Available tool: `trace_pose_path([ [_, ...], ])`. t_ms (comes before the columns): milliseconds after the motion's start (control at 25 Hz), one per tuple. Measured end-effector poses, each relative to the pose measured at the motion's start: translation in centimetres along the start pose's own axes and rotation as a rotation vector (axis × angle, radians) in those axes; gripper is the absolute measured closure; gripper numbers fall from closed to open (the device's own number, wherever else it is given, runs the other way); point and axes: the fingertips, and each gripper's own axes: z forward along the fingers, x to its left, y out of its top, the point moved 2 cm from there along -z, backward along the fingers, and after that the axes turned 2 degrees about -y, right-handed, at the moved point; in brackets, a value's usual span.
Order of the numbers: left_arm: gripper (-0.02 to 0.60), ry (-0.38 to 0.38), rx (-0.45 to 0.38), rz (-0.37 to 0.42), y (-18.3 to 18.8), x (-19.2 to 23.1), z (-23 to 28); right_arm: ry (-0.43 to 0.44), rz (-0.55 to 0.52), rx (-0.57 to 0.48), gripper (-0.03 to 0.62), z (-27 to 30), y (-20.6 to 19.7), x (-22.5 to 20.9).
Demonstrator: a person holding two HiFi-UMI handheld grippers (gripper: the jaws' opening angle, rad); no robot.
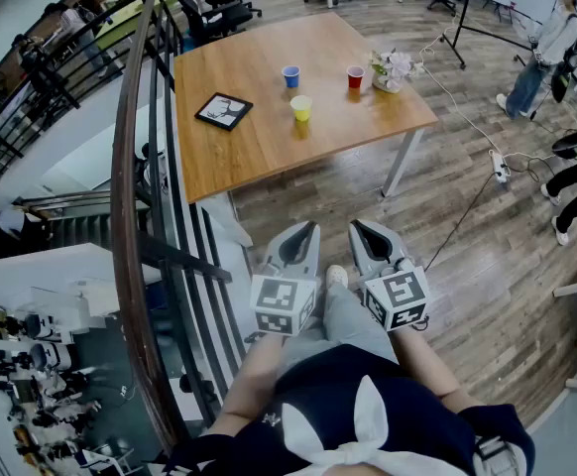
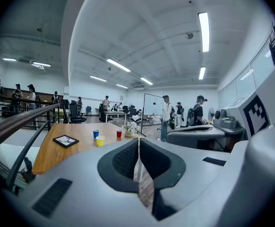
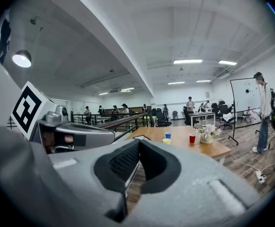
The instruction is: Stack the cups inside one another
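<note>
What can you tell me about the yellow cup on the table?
The yellow cup is small and bright yellow and looks like plastic. It stands upright with its open mouth facing up on the wooden table. Of the three cups, it sits nearest the table's front edge. It stands apart from the blue cup and the red cup, not stacked with either. Only the table touches it. It is too far off to see what is inside.

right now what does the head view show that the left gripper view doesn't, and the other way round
Only the head view: the power strip and the person's leg. Only the left gripper view: the ceiling light strips. Both: the wooden table with the blue cup, yellow cup and red cup standing apart, the tablet and the flowers.
</note>
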Motion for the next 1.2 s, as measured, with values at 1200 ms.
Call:
trace_pose_path([
  [1200,0.555,0.034,0.085,-0.031,3.0,12.4,18.3,0.064,-0.009,0.048,0.595,19.7,2.6,-11.8],
])
